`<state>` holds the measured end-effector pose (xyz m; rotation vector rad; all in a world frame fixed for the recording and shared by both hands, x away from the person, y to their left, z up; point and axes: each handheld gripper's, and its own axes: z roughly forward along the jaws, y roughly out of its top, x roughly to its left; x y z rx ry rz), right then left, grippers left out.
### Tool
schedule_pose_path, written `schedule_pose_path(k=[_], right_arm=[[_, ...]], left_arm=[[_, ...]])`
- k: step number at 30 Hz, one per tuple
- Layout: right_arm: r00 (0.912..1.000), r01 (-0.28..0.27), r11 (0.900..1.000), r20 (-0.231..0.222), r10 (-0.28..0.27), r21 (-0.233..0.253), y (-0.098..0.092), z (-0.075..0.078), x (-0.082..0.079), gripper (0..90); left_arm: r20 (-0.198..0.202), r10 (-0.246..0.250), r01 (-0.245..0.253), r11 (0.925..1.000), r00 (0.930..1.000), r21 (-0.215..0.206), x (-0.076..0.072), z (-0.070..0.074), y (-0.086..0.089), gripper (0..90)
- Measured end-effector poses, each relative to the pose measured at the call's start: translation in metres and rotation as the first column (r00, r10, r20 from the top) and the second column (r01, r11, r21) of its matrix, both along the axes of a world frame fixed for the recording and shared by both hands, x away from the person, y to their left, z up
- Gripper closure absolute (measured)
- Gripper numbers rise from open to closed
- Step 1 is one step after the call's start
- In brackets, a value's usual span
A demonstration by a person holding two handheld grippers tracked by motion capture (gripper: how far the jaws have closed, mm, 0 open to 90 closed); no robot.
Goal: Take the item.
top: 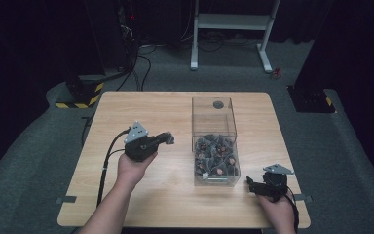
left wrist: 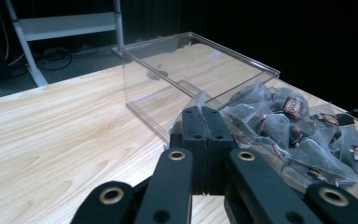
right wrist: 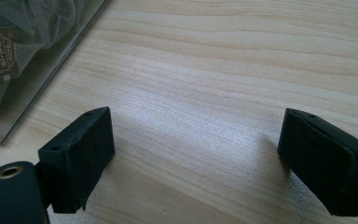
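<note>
A clear plastic box [top: 214,109] stands on the wooden table [top: 141,102], right of the middle. Several pyramid tea bags [top: 216,156] with dark labels fill its near half. My left gripper [top: 167,139] hovers above the table just left of the box, shut on a translucent tea bag [left wrist: 181,120] whose film sticks out at the jaw tips [left wrist: 206,112]. My right gripper [top: 250,183] rests low near the box's near right corner, pointing left. Its jaws stand wide open over bare wood [right wrist: 198,126], with the box wall [right wrist: 51,60] and tea bags [right wrist: 4,46] at upper left.
The far half of the box [left wrist: 191,60] holds no bags. A white metal frame [top: 231,22] stands on the floor beyond the table. Cables [top: 141,68] and a yellow-black striped base [top: 80,97] lie at far left.
</note>
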<state>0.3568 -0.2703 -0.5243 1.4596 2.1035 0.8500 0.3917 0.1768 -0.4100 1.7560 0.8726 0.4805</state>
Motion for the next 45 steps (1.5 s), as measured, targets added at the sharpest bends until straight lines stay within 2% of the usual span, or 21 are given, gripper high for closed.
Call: schedule_pose_path(k=[15,27,45], right_arm=[[1.0,0.0,1.0,0.0,0.0,0.0,0.0,0.0,0.0,10.4],[1.0,0.0,1.0,0.0,0.0,0.0,0.0,0.0,0.0,10.5],[1.0,0.0,1.0,0.001,0.0,0.0,0.0,0.0,0.0,10.5]], left_arm=[[0.002,0.052,-0.052,0.9987,0.9987,-0.001,-0.001,0.0,0.026,89.7],[0.008,0.104,-0.104,0.9946,0.9946,0.002,-0.001,0.002,0.047,89.8],[-0.009,0.166,-0.166,0.9861,0.9861,0.001,-0.004,-0.009,0.073,89.7]])
